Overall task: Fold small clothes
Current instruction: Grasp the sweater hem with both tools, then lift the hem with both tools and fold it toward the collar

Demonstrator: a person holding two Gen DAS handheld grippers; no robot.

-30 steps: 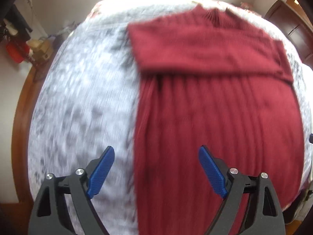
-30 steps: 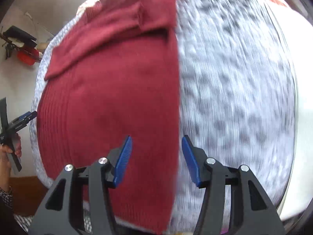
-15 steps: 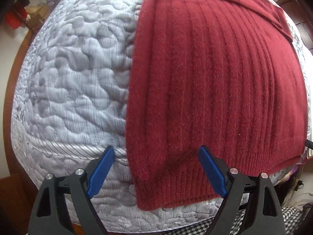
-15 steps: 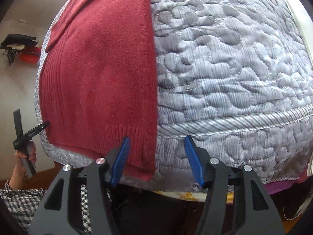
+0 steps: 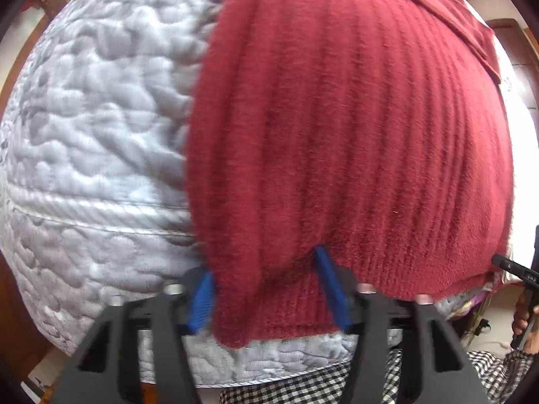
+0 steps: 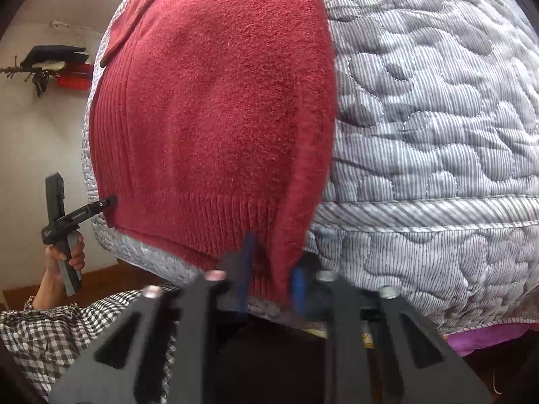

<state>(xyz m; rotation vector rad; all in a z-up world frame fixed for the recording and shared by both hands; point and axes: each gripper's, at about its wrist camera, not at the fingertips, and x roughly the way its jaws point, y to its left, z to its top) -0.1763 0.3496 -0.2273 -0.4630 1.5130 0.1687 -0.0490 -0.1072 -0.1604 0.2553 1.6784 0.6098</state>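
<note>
Both tongs (image 5: 266, 289) (image 6: 269, 269) have closed onto the sweater (image 5: 353, 151) hem.

Free room and obstacles at the bed edge. The red sweater (image 5: 353, 134) lies flat on the quilt (image 5: 94, 128) with its hem over the edge, filling the gap between the blue fingers (image 5: 328, 282) of the left gripper (image 5: 266, 289) and likewise that of the right gripper (image 6: 269, 272). Bare quilt lies open to the outer side of each gripper. A checked sleeve (image 6: 60, 330) stands close below the hem
</note>
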